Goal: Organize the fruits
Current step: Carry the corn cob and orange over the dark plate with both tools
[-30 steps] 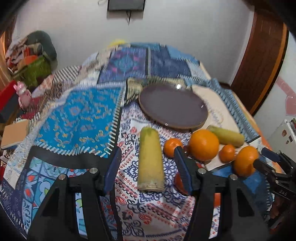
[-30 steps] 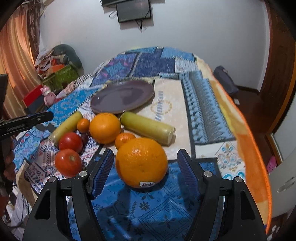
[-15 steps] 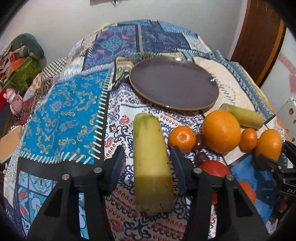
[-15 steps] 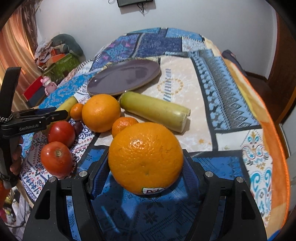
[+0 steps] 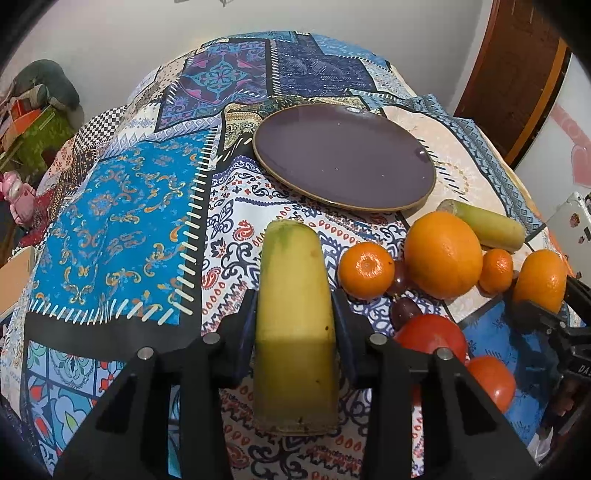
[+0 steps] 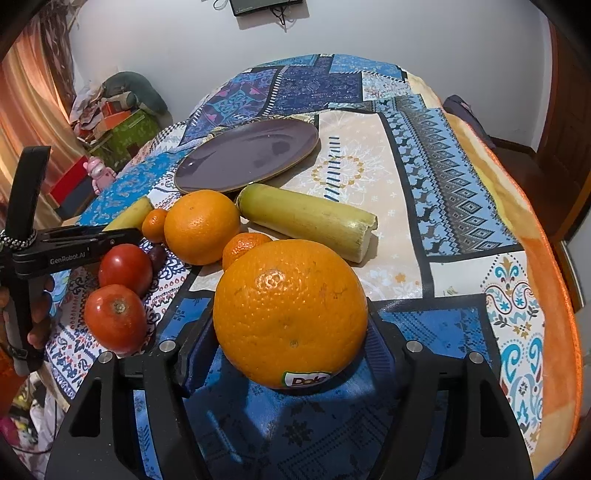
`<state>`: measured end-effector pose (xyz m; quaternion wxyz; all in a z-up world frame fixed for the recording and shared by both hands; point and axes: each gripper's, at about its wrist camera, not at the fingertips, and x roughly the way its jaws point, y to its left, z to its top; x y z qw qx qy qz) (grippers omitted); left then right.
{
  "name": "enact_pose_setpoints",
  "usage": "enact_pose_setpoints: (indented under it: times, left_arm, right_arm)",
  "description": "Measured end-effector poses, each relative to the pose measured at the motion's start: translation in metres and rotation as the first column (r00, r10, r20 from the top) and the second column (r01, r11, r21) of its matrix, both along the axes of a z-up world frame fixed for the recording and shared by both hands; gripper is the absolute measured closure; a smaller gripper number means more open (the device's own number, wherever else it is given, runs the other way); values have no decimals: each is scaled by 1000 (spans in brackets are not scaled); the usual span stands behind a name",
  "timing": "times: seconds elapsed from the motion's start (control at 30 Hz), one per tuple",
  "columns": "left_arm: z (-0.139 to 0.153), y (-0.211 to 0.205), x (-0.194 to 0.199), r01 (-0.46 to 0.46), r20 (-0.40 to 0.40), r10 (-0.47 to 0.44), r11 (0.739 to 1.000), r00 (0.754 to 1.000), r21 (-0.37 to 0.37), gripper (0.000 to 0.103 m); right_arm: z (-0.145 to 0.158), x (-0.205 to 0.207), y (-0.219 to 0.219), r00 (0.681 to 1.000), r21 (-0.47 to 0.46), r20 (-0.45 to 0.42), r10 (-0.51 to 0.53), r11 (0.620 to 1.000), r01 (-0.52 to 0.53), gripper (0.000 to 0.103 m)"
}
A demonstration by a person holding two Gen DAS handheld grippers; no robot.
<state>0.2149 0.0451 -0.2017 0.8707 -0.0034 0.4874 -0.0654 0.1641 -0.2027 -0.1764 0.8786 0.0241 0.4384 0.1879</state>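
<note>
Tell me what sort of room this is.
Likely a bedroom: the fruit and plate sit on a patchwork quilt spread like a bed, a wall-mounted screen hangs above, and clutter is piled in a corner.

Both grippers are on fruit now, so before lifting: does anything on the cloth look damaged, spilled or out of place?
Nothing spilled. The plate is bare. Both yellow-green stalks have cut ends, the far one's ragged. A small dark fruit sits half hidden among the tomatoes.
</note>
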Motion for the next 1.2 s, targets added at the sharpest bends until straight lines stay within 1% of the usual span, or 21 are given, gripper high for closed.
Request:
enact_pose_setpoints:
  times: [0.1,0.37,0.47,0.53,0.57,0.6,0.67,0.77,0.83,0.87,0.9,1.0,1.07,1.2]
  left_arm:
    - [5,3,-5,-5,7,5,1000,1000,-8,64]
    - [34,5,-11,-3,78,2,1000,997,11,64]
    - [36,3,-8,21,65,-22,1000,998,22,65]
    - [33,1,-8,34,44,-35,999,998,36,69]
    - [31,0,-6,44,31,-45,998,999,48,79]
    - [29,-1,-5,59,11,-59,997,998,57,83]
    - [26,-1,-4,73,-15,-73,996,997,47,82]
    - [24,-2,-2,81,-32,-80,996,996,48,81]
    - [22,-3,-1,87,-44,-85,995,995,54,77]
    - [21,-4,0,91,-50,-88,994,995,58,72]
    - [16,-5,1,102,-74,-98,993,992,60,67]
    - [-4,-5,7,106,-155,-99,993,983,42,64]
    - [-11,-4,6,101,-134,-95,994,986,34,64]
    - [-9,-5,9,86,-106,-82,996,991,33,65]
  right_arm:
    - [7,-1,-1,1000,-1,18,-1,1000,1,36]
    - [32,9,-1,996,14,90,-6,1000,5,36]
    - [38,14,4,994,17,112,5,1000,-6,36]
    - [40,16,7,993,20,116,12,1000,-15,36]
    - [40,16,8,993,20,115,17,1000,-19,36]
    - [41,18,9,993,21,113,23,999,-26,36]
    - [39,21,13,994,26,105,37,999,-40,36]
    - [39,22,17,993,27,103,53,998,-56,36]
    - [39,23,19,992,26,106,61,998,-64,36]
    - [40,23,20,992,28,107,64,997,-67,36]
    - [41,23,20,992,30,107,66,997,-70,36]
    - [42,25,22,991,36,109,75,996,-79,36]
    - [43,28,24,991,36,112,79,996,-84,36]
    - [45,35,27,989,40,115,91,995,-96,36]
